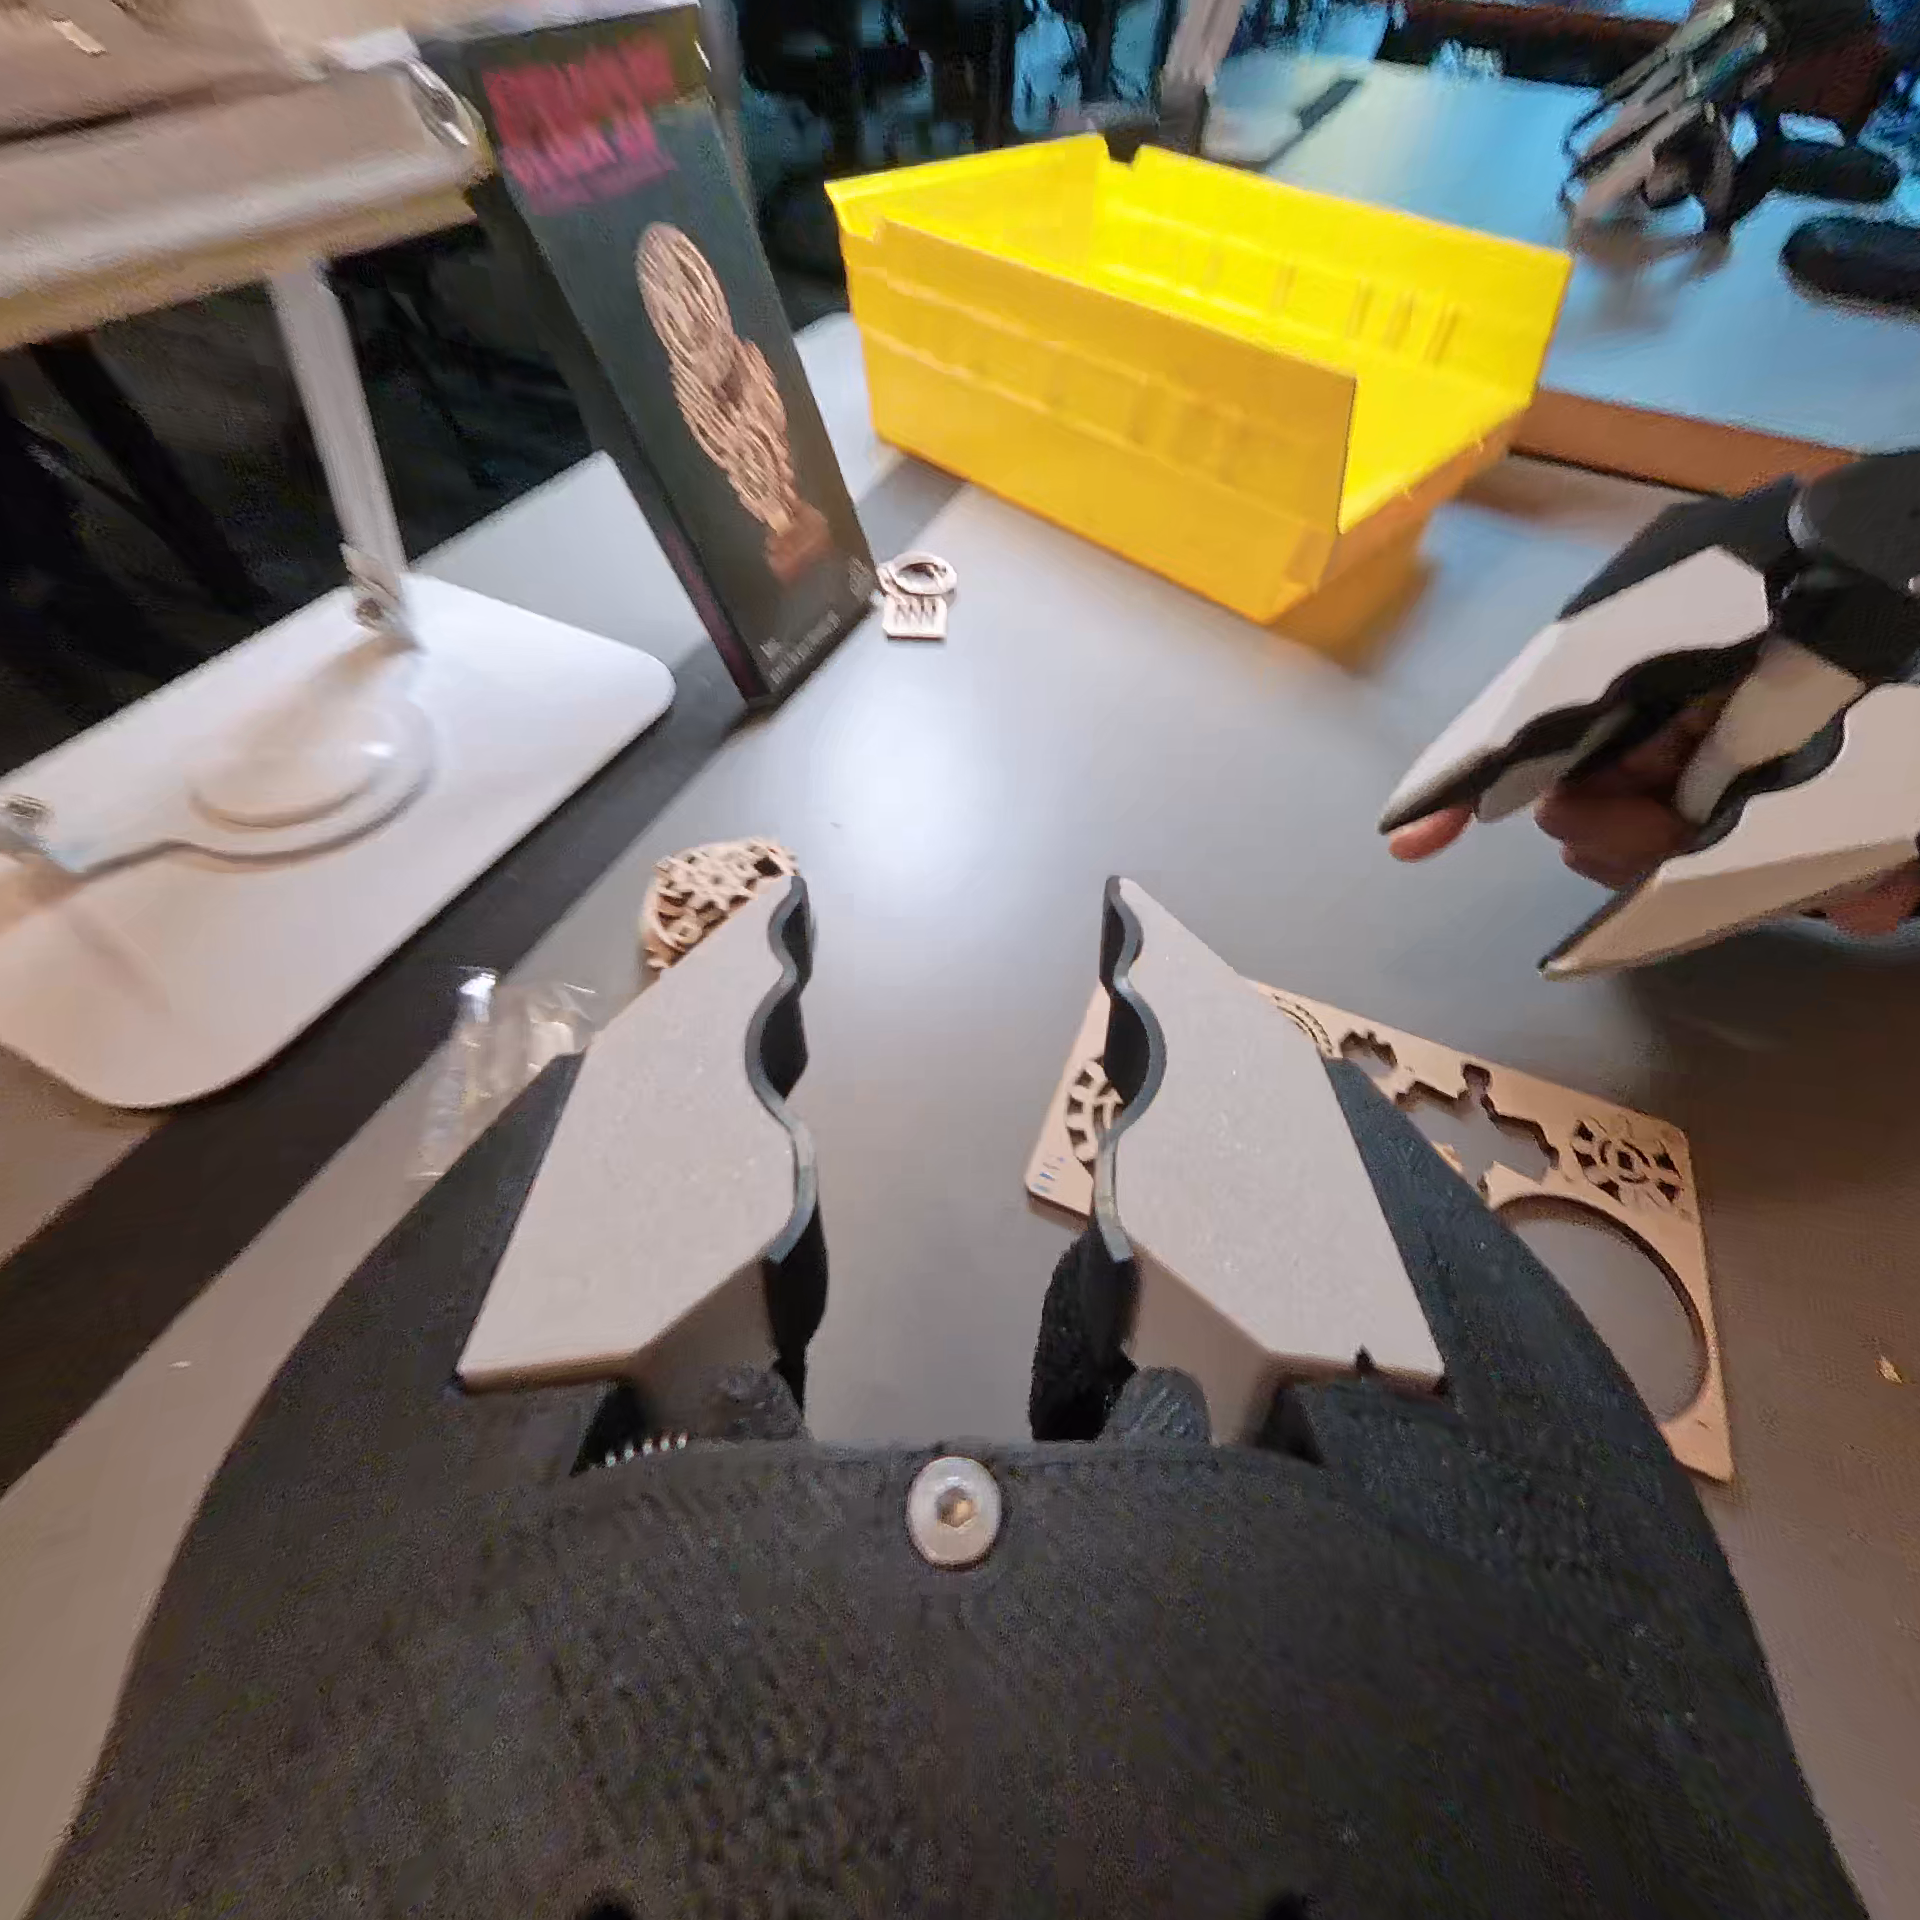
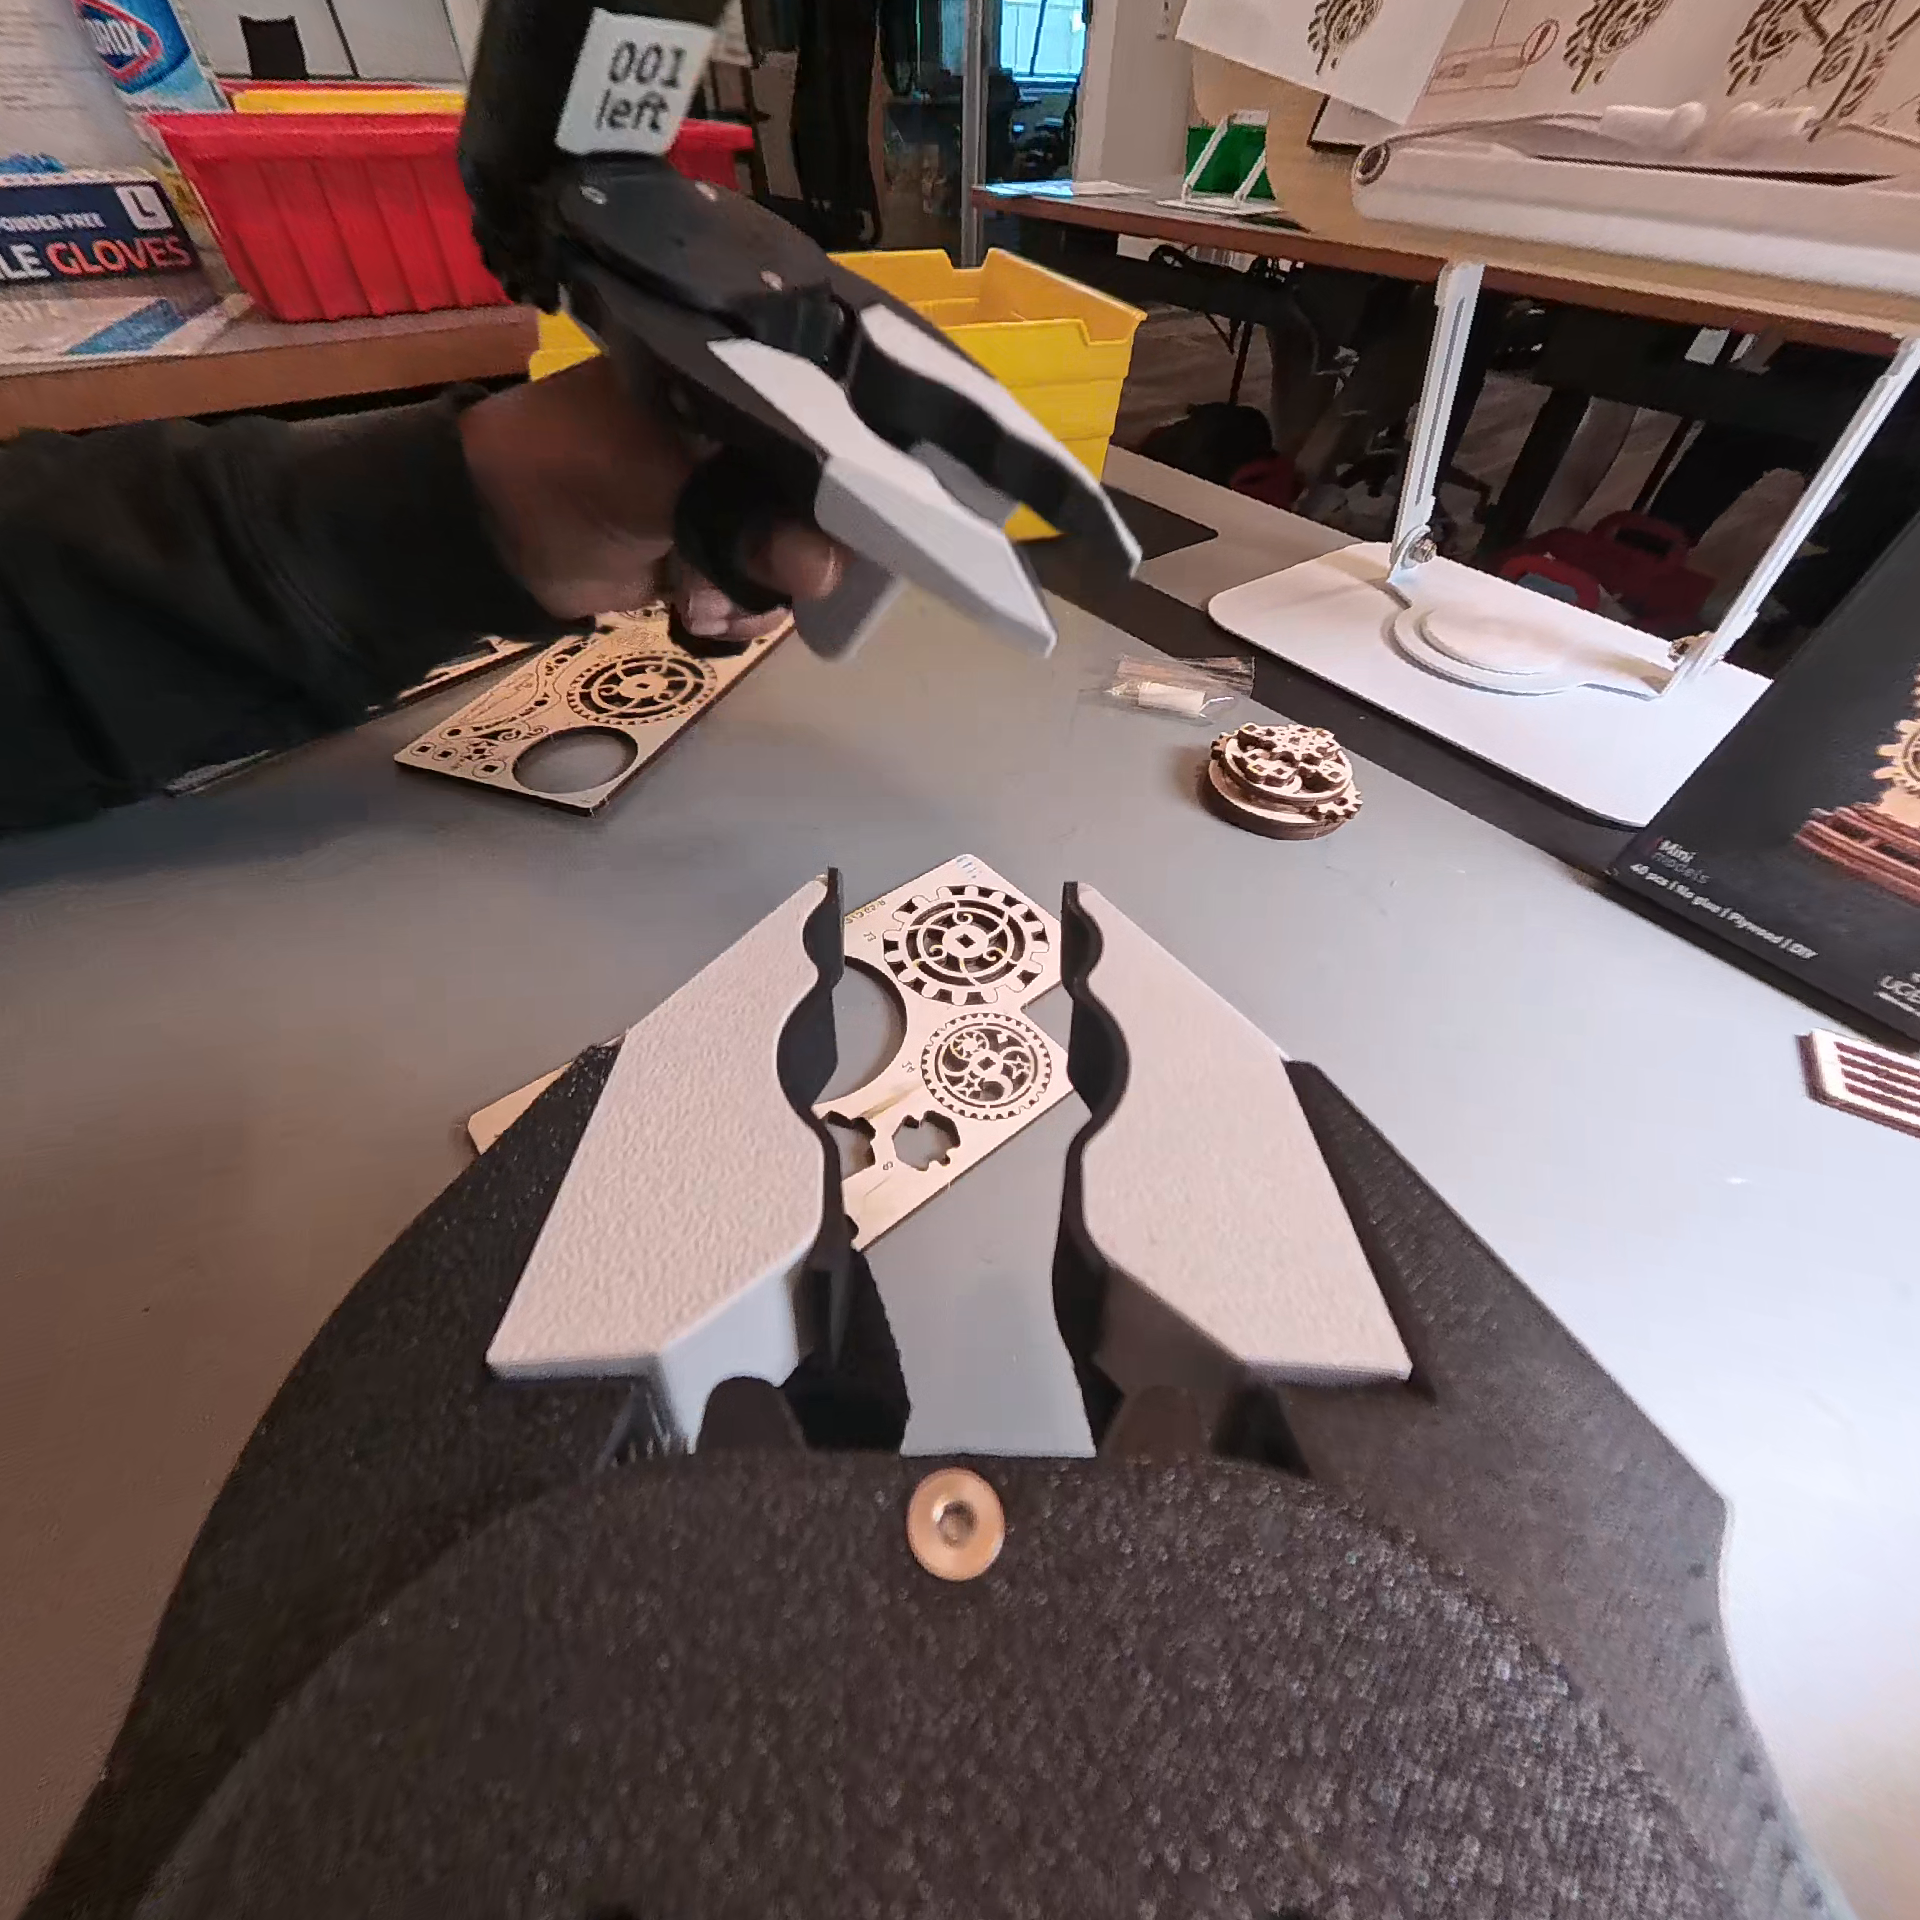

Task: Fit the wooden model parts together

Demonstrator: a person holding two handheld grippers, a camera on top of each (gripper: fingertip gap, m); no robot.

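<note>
Both grippers, left (image 1: 956, 904) and right (image 2: 948, 894), gape empty over wooden sheets (image 2: 966, 997); yellow bin (image 1: 1195, 384) and box (image 1: 675, 343) stand behind on the bench (image 1: 1039, 748)

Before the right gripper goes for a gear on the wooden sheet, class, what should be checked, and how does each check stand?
1. Right gripper open and empty: ok.
2. Left gripper open and empty: ok.
3. Wooden sheet lies between the right fingers' line of approach: ok.
4. Two gears not yet punched out of that sheet: ok.
5. Part-built round model upright on the table, apart from both grippers: ok.
6. Whether the gears will come loose easily: cannot tell.
</note>
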